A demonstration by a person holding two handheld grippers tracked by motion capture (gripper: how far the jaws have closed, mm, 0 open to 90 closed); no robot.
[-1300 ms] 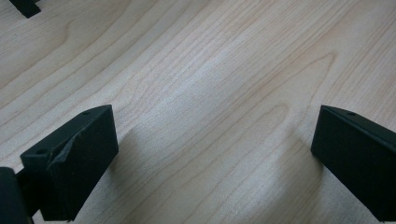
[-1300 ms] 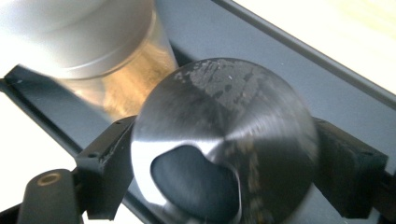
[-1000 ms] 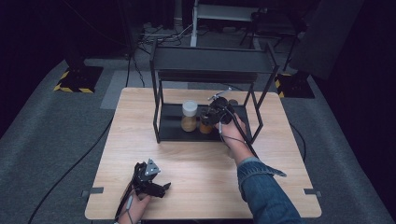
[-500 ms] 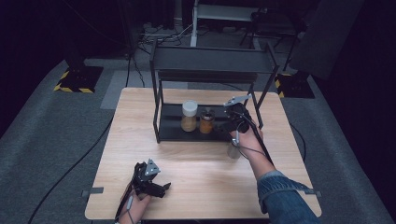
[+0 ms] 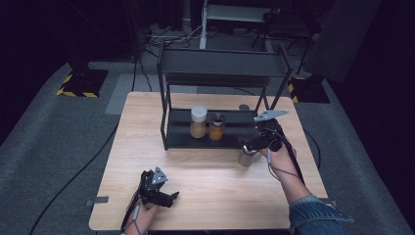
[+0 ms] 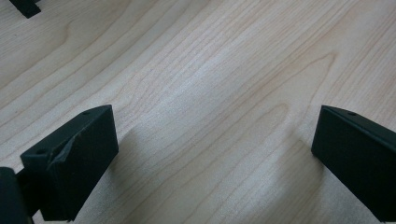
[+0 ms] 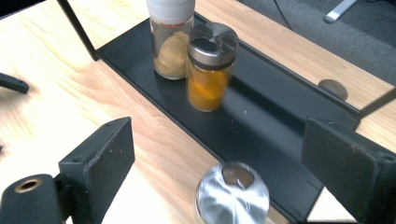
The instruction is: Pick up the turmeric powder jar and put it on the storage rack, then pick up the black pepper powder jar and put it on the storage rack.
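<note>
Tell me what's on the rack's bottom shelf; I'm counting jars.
Two jars on the shelf: white-capped jar of tan powder, orange jar beside it. The shelf's far right end is out of frame.

Your surface is light wood. On it: black metal rack w/ low shelf holding white-capped spice jar & orange spice shaker, touching. Silver-lidded shaker stands on the wood just in front of the rack.

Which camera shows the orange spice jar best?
The right gripper view: the orange spice jar stands close up on the black shelf, with its metal lid clear. The high view shows it small. The left gripper view looks at bare wood.
</note>
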